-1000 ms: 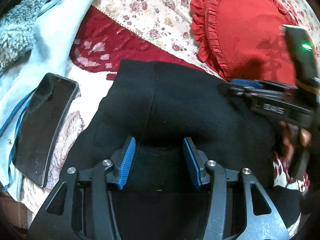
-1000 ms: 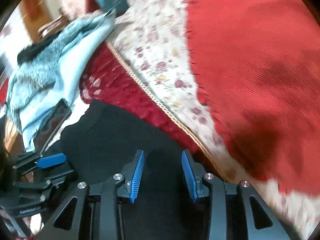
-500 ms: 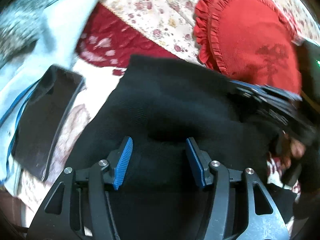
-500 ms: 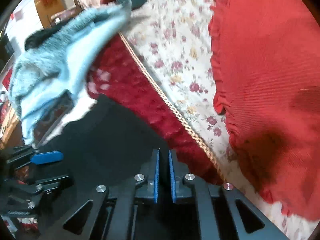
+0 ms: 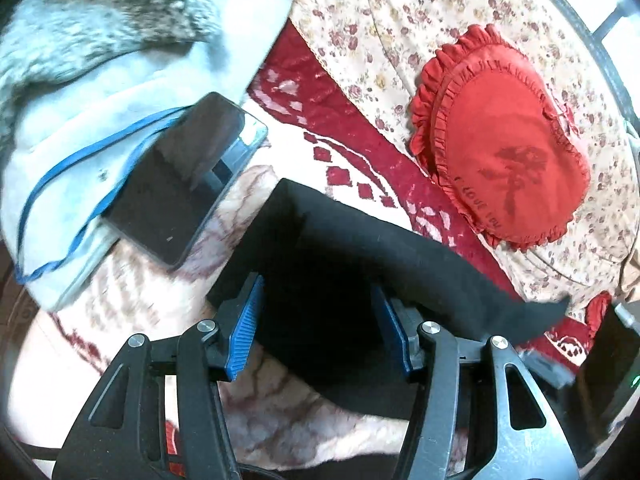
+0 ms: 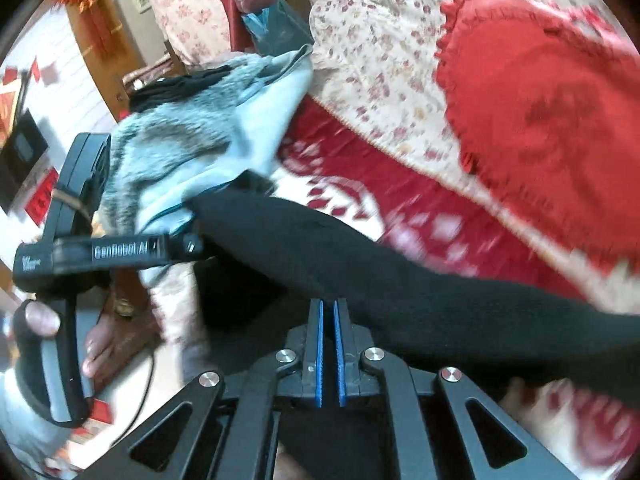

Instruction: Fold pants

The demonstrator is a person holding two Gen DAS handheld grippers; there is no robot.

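The black pants [image 5: 360,248] hang lifted above the red and cream patterned bed cover. In the left wrist view my left gripper [image 5: 318,330] is open, its blue pads on either side of the black cloth, which lies between them. In the right wrist view my right gripper [image 6: 328,344] is shut on the edge of the pants [image 6: 400,276], which stretch as a dark band from left to right. The left gripper's body [image 6: 108,252] shows at the left of that view, at the far end of the band.
A black phone [image 5: 180,184] lies on a light blue fleece garment [image 5: 100,80] at the left. A red heart-shaped cushion [image 5: 504,160] lies on a floral sheet [image 5: 380,20] at the right. The person's foot [image 6: 116,336] shows below the left gripper.
My right gripper closed on the pants edge and both grippers rose, lifting the cloth off the bed. The views pulled back, showing more of the bed.
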